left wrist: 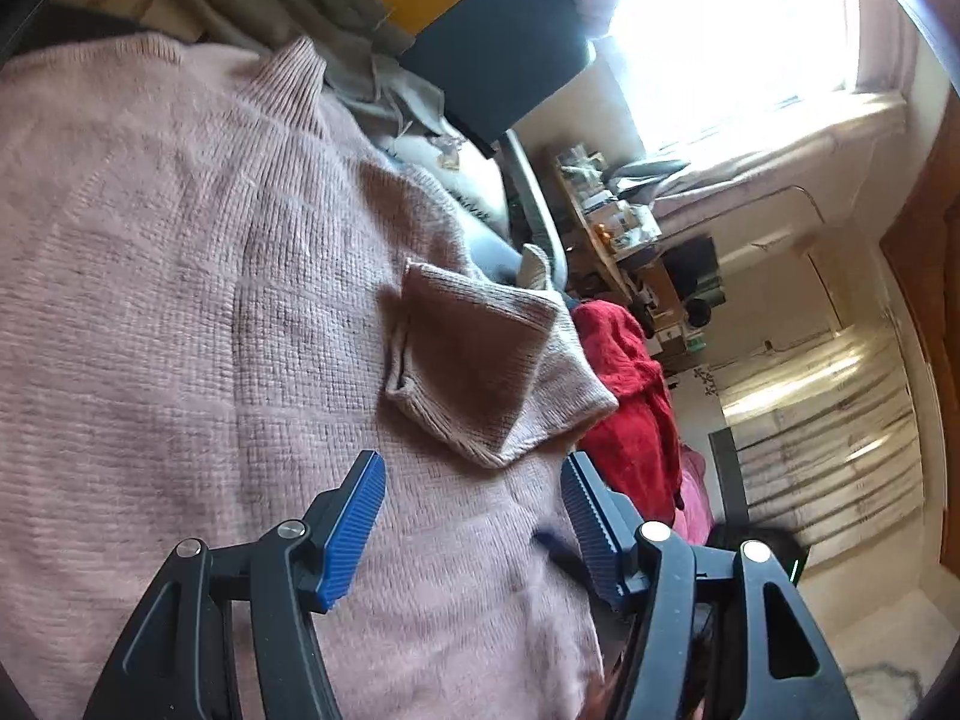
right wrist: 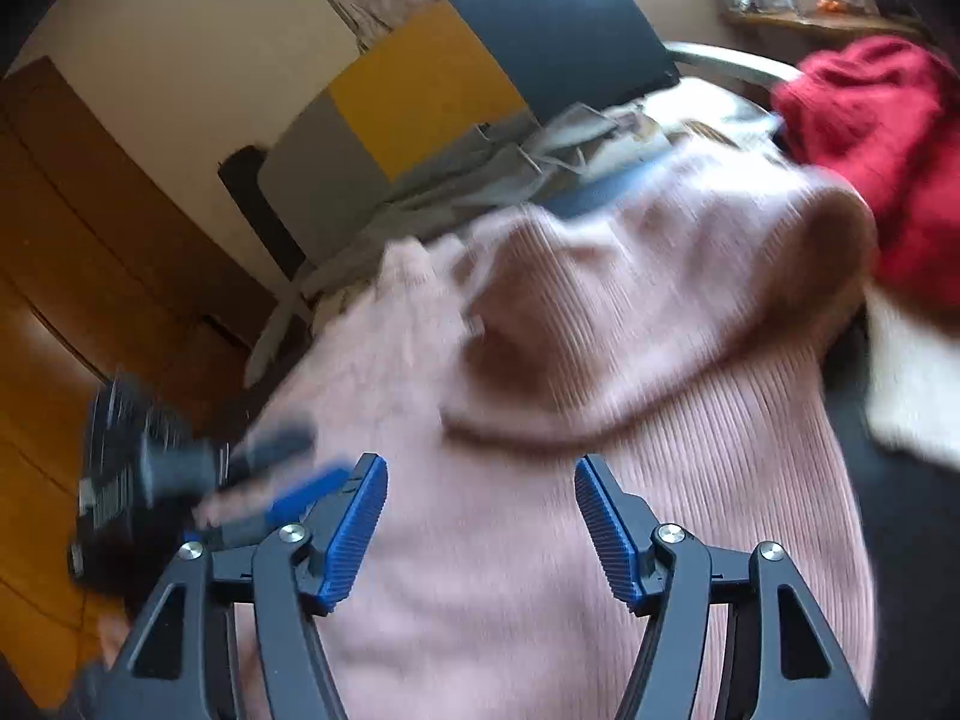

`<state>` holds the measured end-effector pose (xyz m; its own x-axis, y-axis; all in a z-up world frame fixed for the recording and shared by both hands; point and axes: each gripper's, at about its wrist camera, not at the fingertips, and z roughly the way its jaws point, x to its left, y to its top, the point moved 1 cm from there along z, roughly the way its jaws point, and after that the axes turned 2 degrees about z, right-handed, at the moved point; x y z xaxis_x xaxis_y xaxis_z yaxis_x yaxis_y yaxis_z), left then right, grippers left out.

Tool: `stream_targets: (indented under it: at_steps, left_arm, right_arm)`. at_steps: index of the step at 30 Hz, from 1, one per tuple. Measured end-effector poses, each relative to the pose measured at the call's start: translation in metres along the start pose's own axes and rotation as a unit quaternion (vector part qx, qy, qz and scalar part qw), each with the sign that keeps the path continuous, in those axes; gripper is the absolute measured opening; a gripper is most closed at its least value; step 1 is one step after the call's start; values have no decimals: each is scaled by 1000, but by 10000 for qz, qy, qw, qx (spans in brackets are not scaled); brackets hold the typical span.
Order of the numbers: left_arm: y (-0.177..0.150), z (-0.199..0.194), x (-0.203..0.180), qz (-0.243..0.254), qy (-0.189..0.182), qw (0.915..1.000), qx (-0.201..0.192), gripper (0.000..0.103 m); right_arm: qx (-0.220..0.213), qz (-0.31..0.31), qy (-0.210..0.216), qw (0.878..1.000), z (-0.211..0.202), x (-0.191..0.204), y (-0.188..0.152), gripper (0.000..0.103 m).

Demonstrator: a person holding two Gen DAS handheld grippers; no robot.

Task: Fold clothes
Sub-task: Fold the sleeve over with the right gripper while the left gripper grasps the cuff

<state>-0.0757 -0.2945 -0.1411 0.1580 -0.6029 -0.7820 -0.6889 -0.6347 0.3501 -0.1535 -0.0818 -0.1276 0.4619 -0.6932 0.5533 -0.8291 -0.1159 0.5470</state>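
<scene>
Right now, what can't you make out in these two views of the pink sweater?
- Left wrist view: the pink sweater runs past the left and bottom edges; the window is washed out by glare.
- Right wrist view: motion blur smears the sweater's cuff and the left gripper; the red garment is cut off at the right edge.

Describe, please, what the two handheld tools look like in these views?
Both match: the left tool and right tool have black angular plastic linkage arms with silver round pivot bolts, and each ends in two blue ribbed finger pads. No cables, markings or sleeves are visible.
</scene>
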Motion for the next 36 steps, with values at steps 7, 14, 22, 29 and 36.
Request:
stream_targets:
  at_steps: [7,14,22,29,36]
  left_arm:
    - [30,44,2,-254,358,9986,308,62]
    - [31,91,-20,207,484,9953,814,35]
    - [73,58,-70,595,-22,9982,53,4]
    - [113,-22,-128,1264,-556,9854,-993,4]
    - [109,-68,-102,1246,-296,9827,-1337,4]
  right_arm:
    - [-199,122,199,9995,-8,-27,-44,67]
    - [-225,-85,378,9990,-8,-21,-48,81]
    - [-168,41,626,9979,-15,-22,-47,88]
    - [-687,838,1050,9885,-28,-39,-19,103]
    - [-1144,2150,1551,9574,-11,-65,24,103]
